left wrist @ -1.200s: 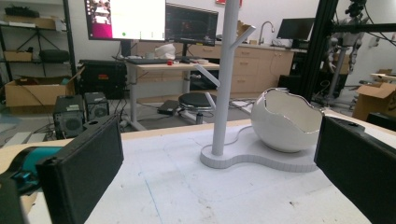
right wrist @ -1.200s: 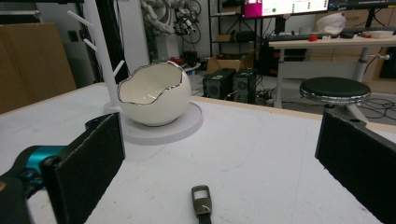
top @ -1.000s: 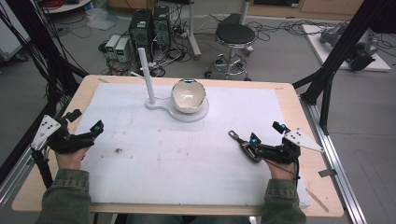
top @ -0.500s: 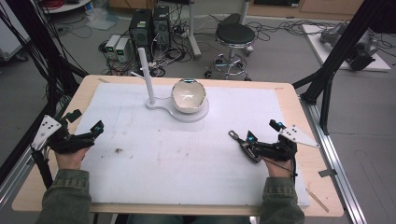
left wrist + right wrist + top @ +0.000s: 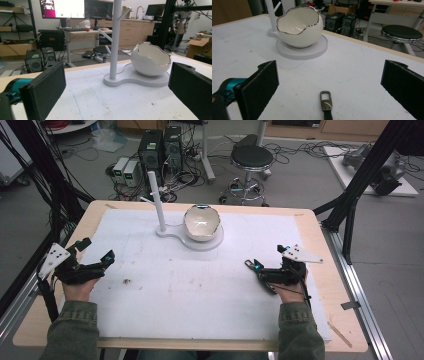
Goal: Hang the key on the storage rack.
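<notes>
Keychain clasp [image 5: 326, 103] lies flat on the white table [image 5: 200, 290] between the wide-open jaws of the right hand-held gripper [image 5: 329, 82], near the egg-shaped bowl [image 5: 299, 26]; its strap is cut off below. Left hand-held gripper [image 5: 117, 85] is open, empty. Likely pre-grasp: next lower and close on the clasp.

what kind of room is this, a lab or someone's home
Most likely a lab or workshop: computer towers and tangled cables on the floor, monitors on a desk behind, and black frame struts around the table.
</notes>
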